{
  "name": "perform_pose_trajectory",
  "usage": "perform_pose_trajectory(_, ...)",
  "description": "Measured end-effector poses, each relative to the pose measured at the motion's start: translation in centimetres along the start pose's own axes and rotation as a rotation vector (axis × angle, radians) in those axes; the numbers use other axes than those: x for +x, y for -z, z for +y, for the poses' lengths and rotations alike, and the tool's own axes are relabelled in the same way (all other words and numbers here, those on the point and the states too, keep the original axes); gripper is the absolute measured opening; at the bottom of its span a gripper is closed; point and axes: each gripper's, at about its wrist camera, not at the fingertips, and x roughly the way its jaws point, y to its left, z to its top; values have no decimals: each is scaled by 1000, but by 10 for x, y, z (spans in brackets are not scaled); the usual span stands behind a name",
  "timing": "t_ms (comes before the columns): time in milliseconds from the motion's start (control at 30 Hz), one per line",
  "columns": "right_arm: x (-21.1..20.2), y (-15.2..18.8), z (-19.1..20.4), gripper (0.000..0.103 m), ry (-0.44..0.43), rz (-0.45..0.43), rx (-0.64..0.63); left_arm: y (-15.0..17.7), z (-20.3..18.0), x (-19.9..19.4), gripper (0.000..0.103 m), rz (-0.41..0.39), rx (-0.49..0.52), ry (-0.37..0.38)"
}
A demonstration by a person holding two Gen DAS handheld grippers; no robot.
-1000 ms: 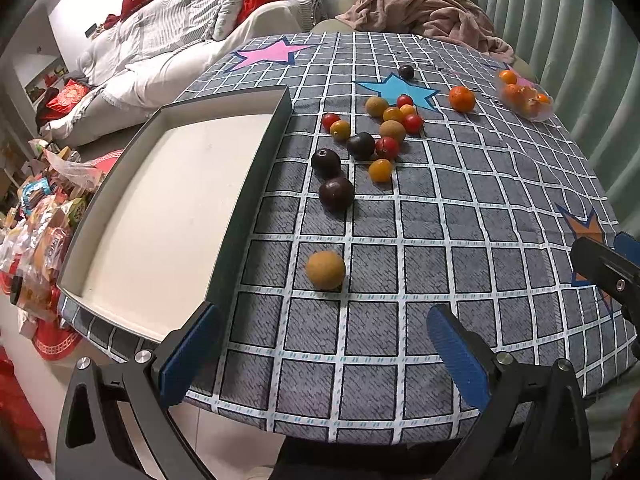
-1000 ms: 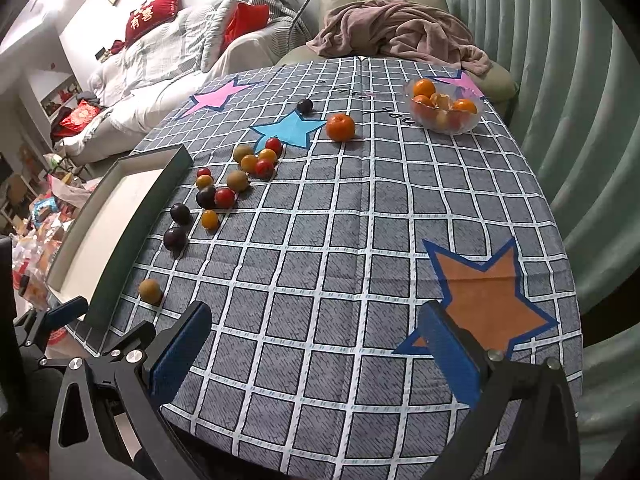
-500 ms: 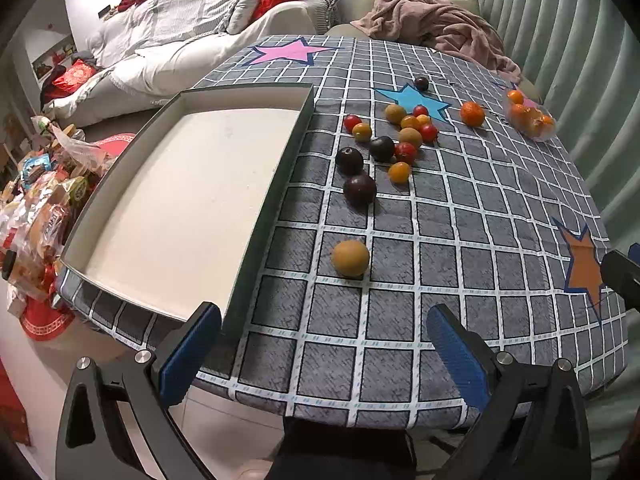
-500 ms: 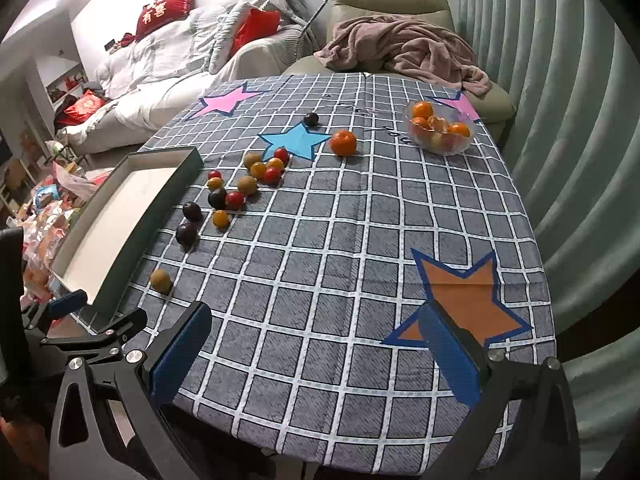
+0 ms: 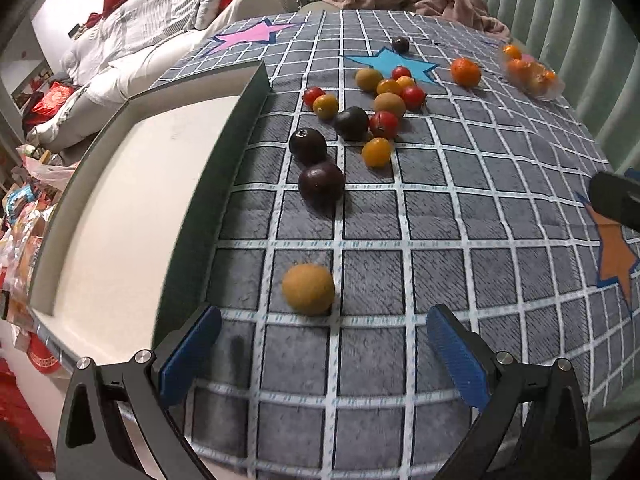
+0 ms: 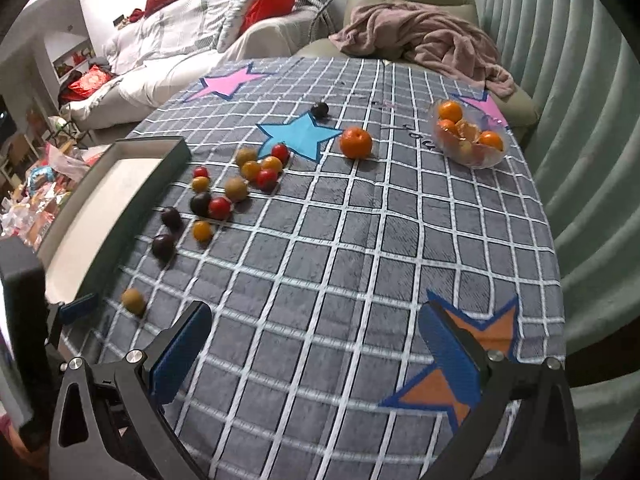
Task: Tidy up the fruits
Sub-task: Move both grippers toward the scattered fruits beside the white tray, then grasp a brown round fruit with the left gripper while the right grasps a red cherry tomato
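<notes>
Now closer than half a second ago: left gripper (image 5: 323, 344), jaws spread and empty, low over the cloth (image 5: 440, 216), tan fruit (image 5: 308, 289) just ahead at 12 o'clock. Tray (image 5: 224, 152) wall at 10 o'clock. Right gripper (image 6: 316, 354), jaws spread and empty, over bare checks; fruit cluster (image 6: 236, 184) at 11 o'clock, bowl (image 6: 470, 140) at 1.

I see the bench (image 5: 440, 240) under soft, matt napped cloth w/ grid print. Tray (image 5: 120, 208) mid-left: matt pale inside, dark smooth wall. Plums (image 5: 321, 185) glossy. Bowl (image 6: 468, 140) upper right: clear plastic. Left claw (image 5: 324, 354) pads (image 5: 190, 354): ribbed blue rubber.
</notes>
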Motion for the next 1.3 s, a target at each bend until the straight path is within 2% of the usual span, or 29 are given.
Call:
perform_pose_trajectory(200,32,-20,-3,103,-4,20,-14,-9,0,11,103,-13,-27,10)
perform_pose_trajectory(467,82,-49,11,102,-22,35,-105,-13,3,18,103,-39,-52,41)
perform_pose_trajectory(567,99,-60,17,93,-47,35,-124,-15,3,18,103,-31,-50,43)
perform_pose_trajectory(733,117,-76,29,84,-93,21,-147,-17,3,19,103,-25,-42,52)
perform_pose_trajectory(833,125,-82,39,79,-109,8,-173,-18,4,18,99,-26,-44,59)
perform_pose_trajectory(900,128,-84,47,69,-101,-10,-207,-18,4,15,86,-37,-47,53)
perform_pose_trajectory(933,127,-85,49,55,-111,-18,-213,-18,4,14,83,-40,-50,52)
perform_pose_trajectory(967,127,-86,50,32,-124,-21,-213,-19,5,13,75,-43,-52,50)
perform_pose_trajectory(1000,126,-87,50,23,-149,-11,-202,-19,6,11,66,-48,-56,48)
perform_pose_trajectory(1033,125,-87,48,23,-160,-9,-190,-18,7,10,61,-53,-62,46)
perform_pose_trajectory(1100,120,-85,43,23,-188,-13,-156,-17,11,7,35,-60,-69,45)
perform_pose_trajectory(1133,117,-82,40,23,-198,-14,-143,-16,13,6,30,-62,-72,45)
perform_pose_trajectory(1167,113,-78,38,23,-209,-13,-129,-15,15,5,26,-63,-74,46)
perform_pose_trajectory(1300,99,-62,27,23,-241,-13,-89,-8,17,1,26,-76,-70,64)
